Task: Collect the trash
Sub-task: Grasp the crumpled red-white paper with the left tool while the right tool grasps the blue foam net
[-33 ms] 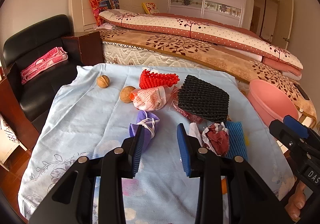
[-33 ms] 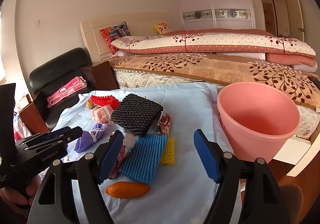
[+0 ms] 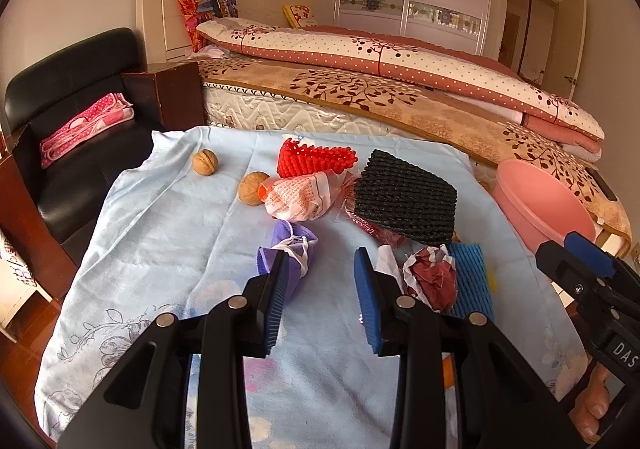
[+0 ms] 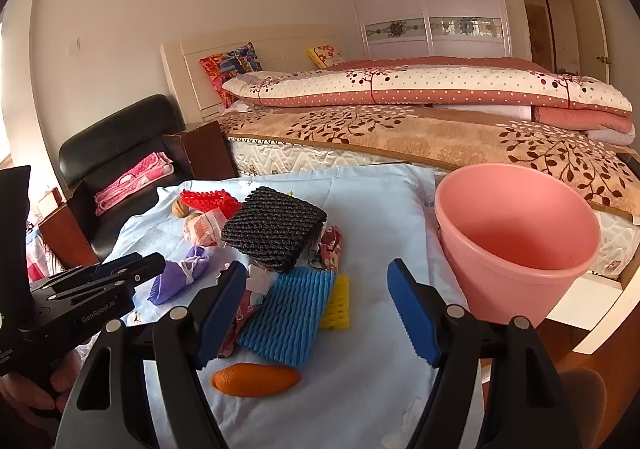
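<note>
Partly hidden: orange peel (image 3: 448,369).

The left gripper (image 3: 320,291) hovers level, its blue-padded jaws parted with nothing between them. The right gripper (image 4: 316,315) stands wider, jaws empty, having just been closing a little. A hand (image 4: 36,389) grips the left gripper's handle, fingers curled around it.
</note>
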Tool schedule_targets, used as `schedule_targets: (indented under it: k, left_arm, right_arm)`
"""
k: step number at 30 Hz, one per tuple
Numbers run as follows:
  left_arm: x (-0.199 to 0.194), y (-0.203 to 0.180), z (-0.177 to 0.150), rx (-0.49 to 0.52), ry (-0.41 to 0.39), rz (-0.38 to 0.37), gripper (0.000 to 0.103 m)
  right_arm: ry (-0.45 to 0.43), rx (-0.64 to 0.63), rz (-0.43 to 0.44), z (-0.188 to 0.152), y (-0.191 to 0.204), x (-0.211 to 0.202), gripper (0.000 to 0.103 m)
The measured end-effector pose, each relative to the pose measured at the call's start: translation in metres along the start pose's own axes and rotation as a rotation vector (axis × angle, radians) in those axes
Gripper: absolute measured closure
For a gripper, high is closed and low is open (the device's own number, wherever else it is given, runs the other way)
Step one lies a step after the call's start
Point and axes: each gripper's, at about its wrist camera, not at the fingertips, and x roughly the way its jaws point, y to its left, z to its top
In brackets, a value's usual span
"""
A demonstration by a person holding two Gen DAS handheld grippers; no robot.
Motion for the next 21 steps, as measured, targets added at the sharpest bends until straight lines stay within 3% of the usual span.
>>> schedule_targets:
  k: [4, 12, 21]
  left_arm:
    - [-0.004, 0.001, 0.002, -0.017, -0.007, -0.062, 0.069]
    - [-0.002, -0.017, -0.002, 0.041, 0.028, -0.221, 0.069]
    - [0.018, -0.045, -0.006, 0.12, 0.102, -0.264, 0.069]
  right_arm:
    - [0.013, 0.0, -0.006, -0.002, -0.001, 0.004, 0.031]
    - [0.025, 0.047, -0.023, -0.003, -0.015, 0.007, 0.031]
    - [0.034, 0.06, -0.035, -0.006, -0.026, 0.008, 0.031]
